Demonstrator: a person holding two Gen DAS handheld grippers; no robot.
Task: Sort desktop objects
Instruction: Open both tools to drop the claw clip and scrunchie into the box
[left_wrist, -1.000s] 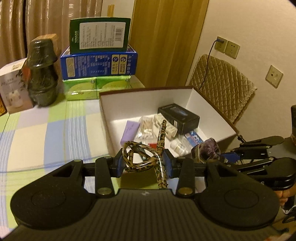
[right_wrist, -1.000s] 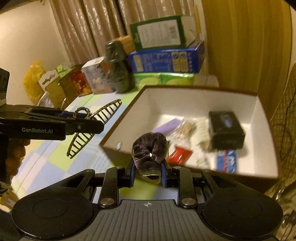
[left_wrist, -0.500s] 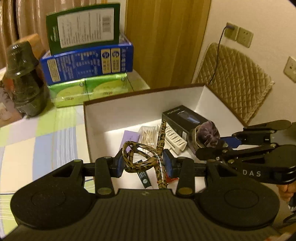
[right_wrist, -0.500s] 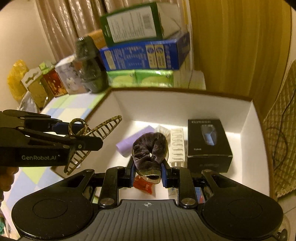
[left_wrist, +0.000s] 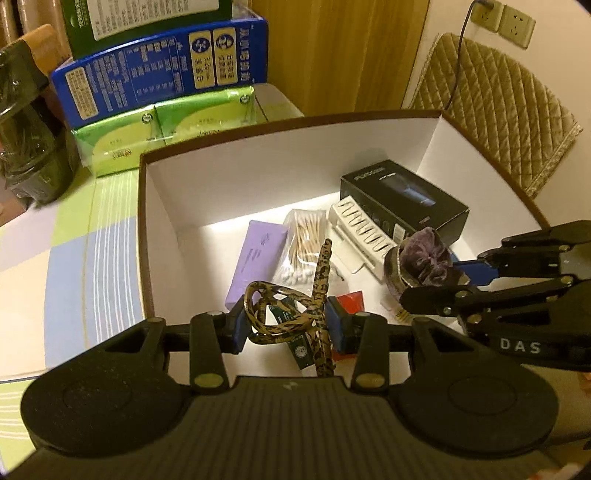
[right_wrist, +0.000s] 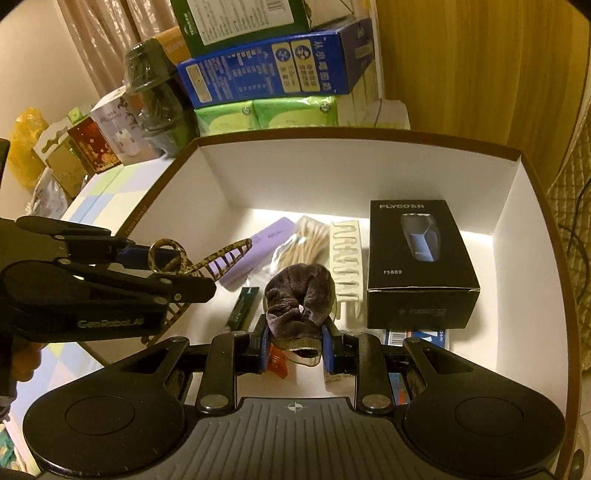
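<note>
Hovering now over the white box (right_wrist: 517, 206) rather than the tabletop, as a second ago, the left gripper (left_wrist: 286, 325) clamps the leopard-print hair claw (left_wrist: 295, 314); the right gripper (right_wrist: 295, 343) grasps the purple scrunchie (right_wrist: 299, 295); release likely comes next.

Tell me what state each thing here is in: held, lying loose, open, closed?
Left claw: shut on the leopard-print hair clip, over the box.
Right claw: shut on the purple velvet scrunchie, over the box.
White storage box: open, no lid on.
Black shaver box: closed, lying in the storage box.
Cotton swabs: bagged, lying in it.
White hair clip: lying in it.
</note>
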